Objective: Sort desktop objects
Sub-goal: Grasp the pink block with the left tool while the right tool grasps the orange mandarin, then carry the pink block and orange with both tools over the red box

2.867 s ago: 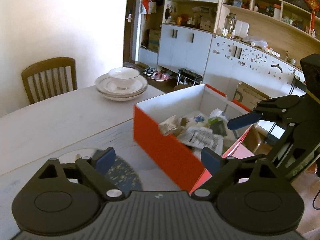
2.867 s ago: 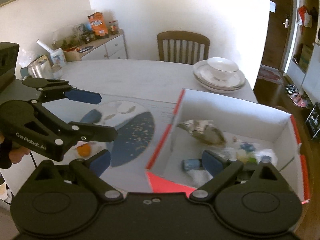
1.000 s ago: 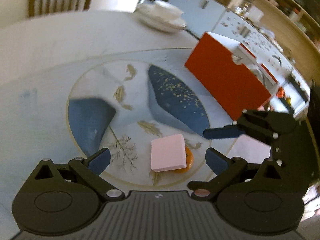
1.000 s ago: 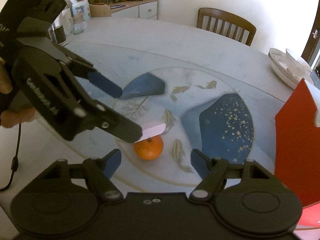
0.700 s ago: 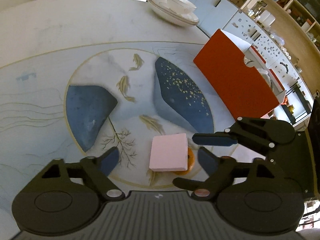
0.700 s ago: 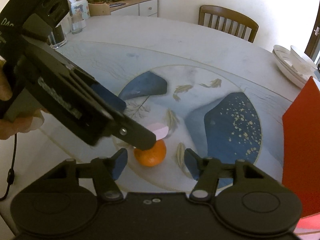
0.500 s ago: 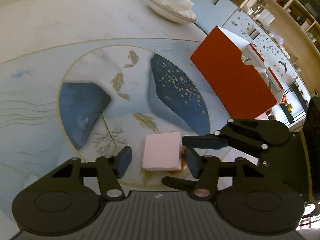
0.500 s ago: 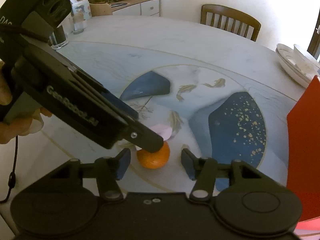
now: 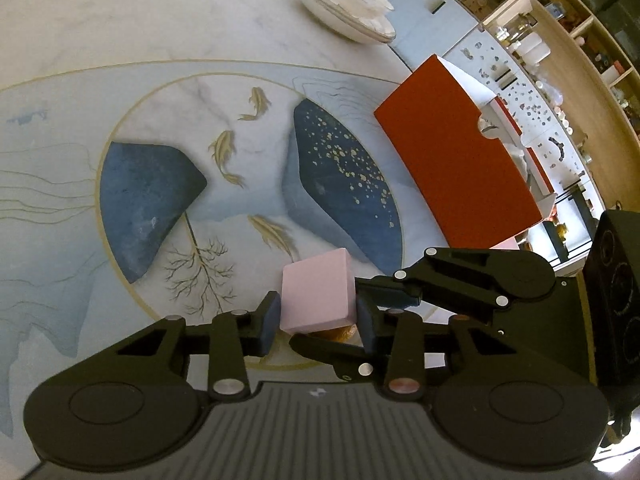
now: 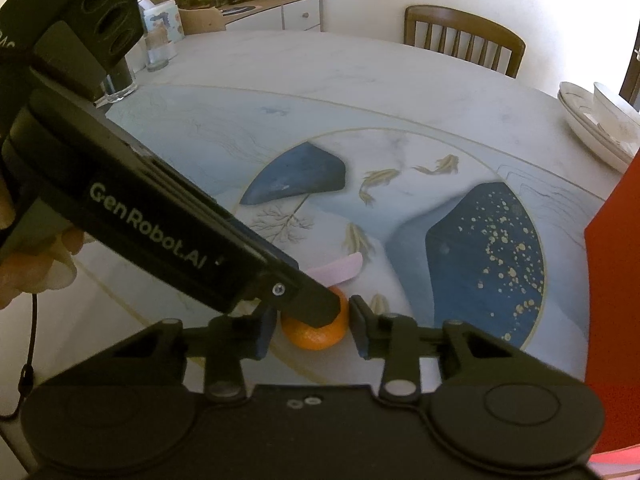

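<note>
A pink square block [image 9: 318, 294] rests tilted on an orange [image 10: 316, 330] on the painted table. My left gripper [image 9: 318, 320] is shut on the pink block, its pads against both sides. My right gripper [image 10: 312, 326] has its fingers closed in around the orange, touching or nearly touching it; the left gripper's body covers the orange's top. In the left wrist view only a sliver of the orange [image 9: 340, 332] shows under the block, and the right gripper's fingers [image 9: 384, 296] reach in from the right. The block's edge [image 10: 340, 270] shows in the right wrist view.
A red box [image 9: 456, 172] with a white inside stands to the right of the block. Stacked white dishes [image 9: 348, 12] sit at the table's far side, with a wooden chair [image 10: 464, 40] beyond. A glass [image 10: 120, 80] stands at the left edge.
Both grippers came down from over the red box to the orange and pink block. The left jaws closed onto the block; the right jaws narrowed around the orange.
</note>
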Tool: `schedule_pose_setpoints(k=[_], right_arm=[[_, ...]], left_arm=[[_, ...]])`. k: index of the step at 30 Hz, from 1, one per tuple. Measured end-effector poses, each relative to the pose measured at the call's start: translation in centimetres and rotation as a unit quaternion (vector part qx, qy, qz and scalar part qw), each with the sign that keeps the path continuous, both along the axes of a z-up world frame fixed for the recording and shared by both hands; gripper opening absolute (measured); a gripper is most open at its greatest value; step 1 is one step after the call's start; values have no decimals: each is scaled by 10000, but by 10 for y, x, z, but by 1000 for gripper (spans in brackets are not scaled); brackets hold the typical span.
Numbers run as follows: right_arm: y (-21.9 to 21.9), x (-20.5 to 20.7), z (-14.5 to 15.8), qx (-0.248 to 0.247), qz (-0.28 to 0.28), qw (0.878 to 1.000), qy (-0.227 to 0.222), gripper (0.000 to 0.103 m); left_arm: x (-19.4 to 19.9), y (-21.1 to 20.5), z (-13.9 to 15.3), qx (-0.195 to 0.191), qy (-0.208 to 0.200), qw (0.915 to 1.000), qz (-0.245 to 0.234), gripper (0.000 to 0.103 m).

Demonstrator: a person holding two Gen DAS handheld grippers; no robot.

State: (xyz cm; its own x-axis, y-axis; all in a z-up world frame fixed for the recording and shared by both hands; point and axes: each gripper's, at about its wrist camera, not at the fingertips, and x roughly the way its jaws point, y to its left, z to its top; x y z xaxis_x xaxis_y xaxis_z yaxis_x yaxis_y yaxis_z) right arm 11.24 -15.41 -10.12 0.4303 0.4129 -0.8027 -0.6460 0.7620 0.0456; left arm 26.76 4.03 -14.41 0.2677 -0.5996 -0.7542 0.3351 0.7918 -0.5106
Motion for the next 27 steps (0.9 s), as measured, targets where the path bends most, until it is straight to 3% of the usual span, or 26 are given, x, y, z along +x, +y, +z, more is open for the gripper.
schedule_pose_setpoints(k=[17,27], right_arm=[[-25,-19,2,-88,-101,9999,37,33],[-65,-38,27,122,-541,9985,-29,33]], left_arm=[[-10,7,13,-161,-88,9993,327,38],[-26,-6,26,-99,-242,9996,140,38]])
